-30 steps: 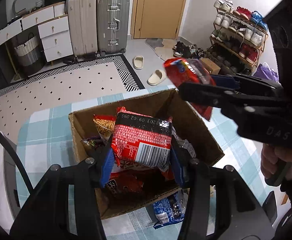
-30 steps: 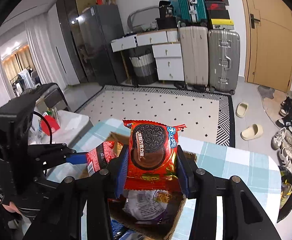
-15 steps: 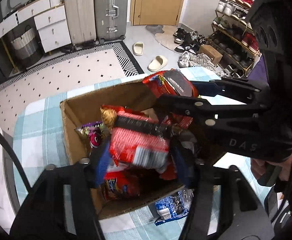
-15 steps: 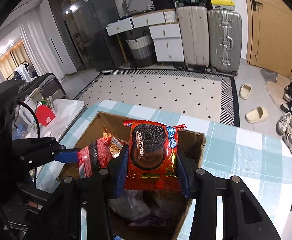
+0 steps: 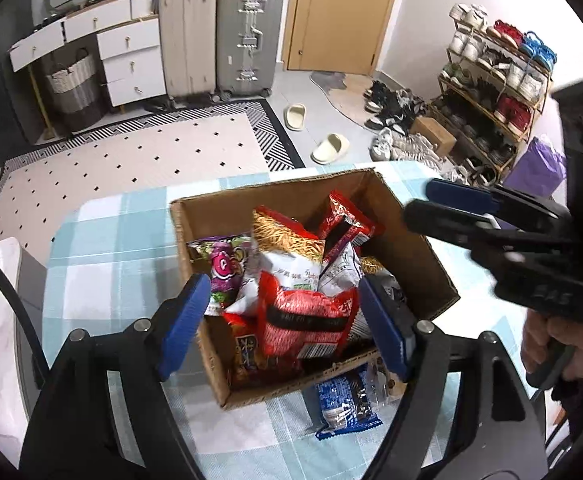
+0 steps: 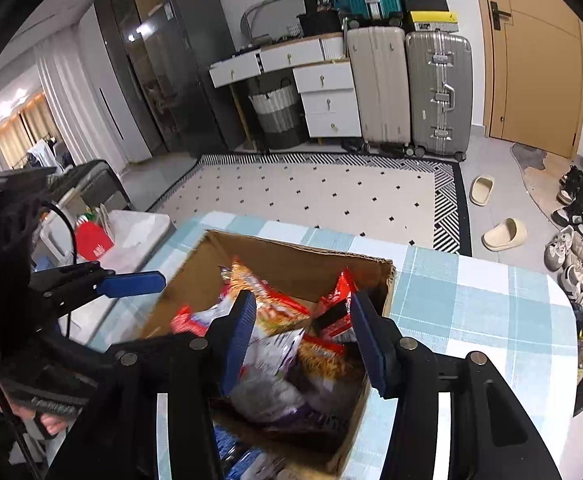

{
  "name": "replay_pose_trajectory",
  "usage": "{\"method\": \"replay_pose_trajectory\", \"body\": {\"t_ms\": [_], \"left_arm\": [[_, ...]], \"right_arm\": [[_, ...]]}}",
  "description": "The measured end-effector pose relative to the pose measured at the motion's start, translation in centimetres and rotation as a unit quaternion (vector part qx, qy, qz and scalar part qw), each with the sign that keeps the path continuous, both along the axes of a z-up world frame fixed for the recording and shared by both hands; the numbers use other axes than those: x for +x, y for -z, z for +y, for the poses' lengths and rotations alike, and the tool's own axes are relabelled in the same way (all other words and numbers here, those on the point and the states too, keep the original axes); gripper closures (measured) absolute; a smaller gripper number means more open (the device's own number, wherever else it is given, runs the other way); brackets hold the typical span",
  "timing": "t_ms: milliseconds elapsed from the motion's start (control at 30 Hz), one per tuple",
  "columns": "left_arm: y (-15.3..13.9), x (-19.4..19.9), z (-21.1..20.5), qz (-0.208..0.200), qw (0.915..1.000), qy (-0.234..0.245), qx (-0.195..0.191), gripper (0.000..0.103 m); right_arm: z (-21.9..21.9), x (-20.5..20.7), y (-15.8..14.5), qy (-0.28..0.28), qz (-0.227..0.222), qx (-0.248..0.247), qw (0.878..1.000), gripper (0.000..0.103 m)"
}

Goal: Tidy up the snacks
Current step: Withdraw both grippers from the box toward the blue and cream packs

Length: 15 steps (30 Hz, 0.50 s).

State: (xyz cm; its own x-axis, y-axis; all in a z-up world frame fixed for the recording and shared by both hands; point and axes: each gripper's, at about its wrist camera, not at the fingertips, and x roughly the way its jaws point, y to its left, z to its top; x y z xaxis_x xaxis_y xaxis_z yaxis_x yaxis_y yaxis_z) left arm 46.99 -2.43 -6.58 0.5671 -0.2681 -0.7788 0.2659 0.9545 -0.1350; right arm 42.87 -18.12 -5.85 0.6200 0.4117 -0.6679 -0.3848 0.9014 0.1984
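Red packs (image 5: pixel 305 316) that were pinched a second ago now lie in the box (image 5: pixel 407 248) on the checked table (image 5: pixel 103 256). Left gripper (image 5: pixel 287 324) is opening, pads clear; right gripper (image 6: pixel 301 336) is opening too, empty above the pile. Blue pack (image 5: pixel 345 404) sits outside, beside the box.

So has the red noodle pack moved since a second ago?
Yes. The noodle pack dropped out of the left gripper, whose jaws are opening, into the box.
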Motion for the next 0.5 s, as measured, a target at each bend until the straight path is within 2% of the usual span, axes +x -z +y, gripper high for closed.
{"method": "replay_pose_trajectory", "body": {"t_ms": [100,167,300,400,500], "left_arm": [[-1.0,-1.9,0.9,-0.018,0.9997,-0.013,-0.007,0.028],[-1.6,-3.4,1.5,-0.036,0.9991,-0.023,-0.001,0.026],[-2.7,-7.4,1.6,-0.056,0.998,-0.025,0.015,0.025],[-3.7,-10.6,1.8,-0.087,0.9953,-0.034,0.025,0.024],[-4.6,-13.5,1.6,-0.112,0.9923,-0.046,0.03,0.022]], "right_arm": [[-0.8,-2.0,-1.3,0.01,-0.014,0.02,1.0,0.047],[-1.5,-3.9,-2.1,0.014,-0.029,0.038,0.999,0.039],[-2.5,-8.0,-3.3,0.026,-0.06,0.055,0.996,0.036],[-3.5,-11.4,-3.7,0.04,-0.075,0.081,0.993,0.027],[-4.0,-13.8,-3.8,0.048,-0.084,0.093,0.991,0.026]]}}
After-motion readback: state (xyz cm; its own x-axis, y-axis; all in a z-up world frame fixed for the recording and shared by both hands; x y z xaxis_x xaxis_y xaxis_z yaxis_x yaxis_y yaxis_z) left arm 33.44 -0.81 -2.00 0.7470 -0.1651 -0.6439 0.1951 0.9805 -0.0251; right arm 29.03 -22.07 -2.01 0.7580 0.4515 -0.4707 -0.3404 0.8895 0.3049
